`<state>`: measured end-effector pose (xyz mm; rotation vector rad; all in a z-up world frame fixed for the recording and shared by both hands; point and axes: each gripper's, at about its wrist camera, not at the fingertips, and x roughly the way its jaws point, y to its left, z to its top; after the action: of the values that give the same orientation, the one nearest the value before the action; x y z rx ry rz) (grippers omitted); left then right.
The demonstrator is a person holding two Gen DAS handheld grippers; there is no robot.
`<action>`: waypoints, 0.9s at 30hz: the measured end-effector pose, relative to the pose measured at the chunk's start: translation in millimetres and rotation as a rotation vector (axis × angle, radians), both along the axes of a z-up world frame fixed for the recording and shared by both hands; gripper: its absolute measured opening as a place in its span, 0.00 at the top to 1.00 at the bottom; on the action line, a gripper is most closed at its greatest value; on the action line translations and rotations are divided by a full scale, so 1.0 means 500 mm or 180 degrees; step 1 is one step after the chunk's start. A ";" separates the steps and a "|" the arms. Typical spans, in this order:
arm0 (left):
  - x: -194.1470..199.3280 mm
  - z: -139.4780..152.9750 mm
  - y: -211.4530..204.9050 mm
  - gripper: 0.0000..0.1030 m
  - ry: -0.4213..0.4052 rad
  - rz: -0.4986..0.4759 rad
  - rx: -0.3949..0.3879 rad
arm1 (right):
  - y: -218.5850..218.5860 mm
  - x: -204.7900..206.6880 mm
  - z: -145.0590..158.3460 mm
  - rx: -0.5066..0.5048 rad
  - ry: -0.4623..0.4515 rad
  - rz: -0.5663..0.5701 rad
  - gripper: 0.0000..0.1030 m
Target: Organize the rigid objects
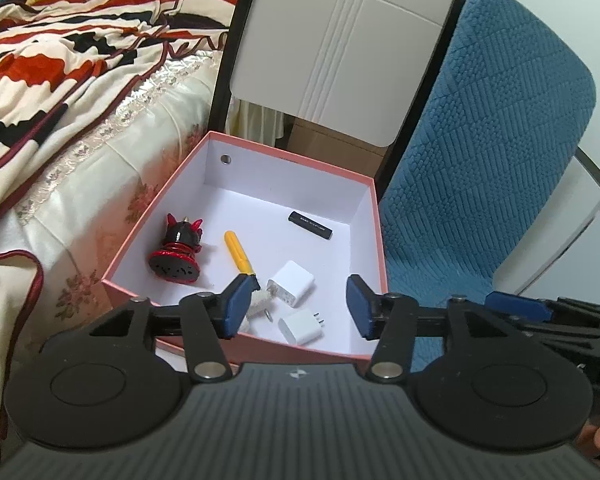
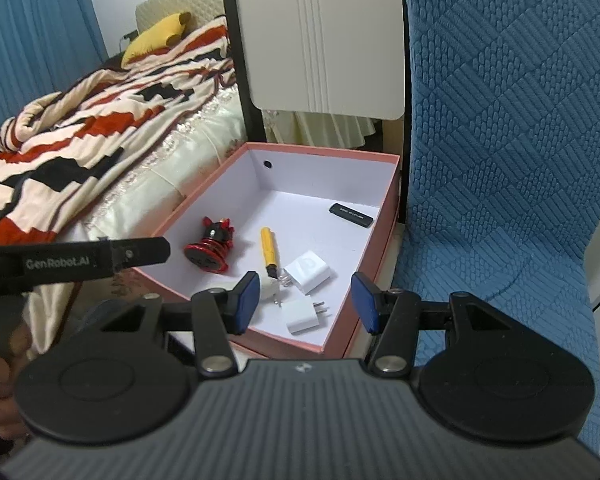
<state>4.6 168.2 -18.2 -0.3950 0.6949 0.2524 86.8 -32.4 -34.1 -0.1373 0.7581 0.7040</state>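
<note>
A pink box (image 1: pixel 148 236) with a white inside holds a red and black toy (image 1: pixel 178 252), a yellow pen (image 1: pixel 238 252), a black stick (image 1: pixel 310 225), two white chargers (image 1: pixel 291 282) (image 1: pixel 302 326) and a small white fuzzy piece (image 1: pixel 256 302). My left gripper (image 1: pixel 296 306) is open and empty above the box's near edge. My right gripper (image 2: pixel 306 304) is open and empty over the box's (image 2: pixel 388 216) near end, above the chargers (image 2: pixel 310 272) (image 2: pixel 303 314). The toy (image 2: pixel 210 250), pen (image 2: pixel 268 250) and stick (image 2: pixel 351 215) also show there.
A bed with a red, black and cream blanket (image 1: pixel 60 60) lies left of the box. A blue covered chair (image 1: pixel 488 140) stands right of it. A white chair back (image 1: pixel 332 48) stands behind. The left gripper's body (image 2: pixel 80 262) shows in the right wrist view.
</note>
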 end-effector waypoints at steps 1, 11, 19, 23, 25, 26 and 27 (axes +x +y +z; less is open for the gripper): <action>-0.008 0.003 -0.003 0.38 -0.0008 0.0007 0.0003 | -0.004 -0.006 0.004 0.0005 -0.0011 -0.0002 0.48; -0.076 0.021 -0.006 0.06 -0.0004 0.0190 0.0001 | -0.023 -0.041 0.008 -0.0009 -0.0002 -0.0034 0.48; -0.107 0.031 -0.016 0.04 0.0001 0.0272 0.0112 | -0.029 -0.056 0.017 -0.0063 -0.0093 -0.0043 0.43; -0.112 0.035 -0.019 0.04 -0.0002 0.0299 0.0124 | -0.027 -0.060 0.020 -0.0084 -0.0121 -0.0040 0.43; -0.113 0.036 -0.019 0.04 -0.0011 0.0297 0.0114 | -0.027 -0.062 0.021 -0.0089 -0.0113 -0.0039 0.39; -0.114 0.037 -0.019 0.04 -0.0011 0.0297 0.0107 | -0.027 -0.062 0.020 -0.0098 -0.0113 -0.0052 0.29; -0.115 0.038 -0.019 0.04 -0.0012 0.0305 0.0096 | -0.027 -0.061 0.020 -0.0107 -0.0118 -0.0074 0.23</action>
<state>-52.7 158.7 0.6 -0.4004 0.6686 0.3524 56.2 -45.7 -24.2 -0.1716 0.7353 0.6651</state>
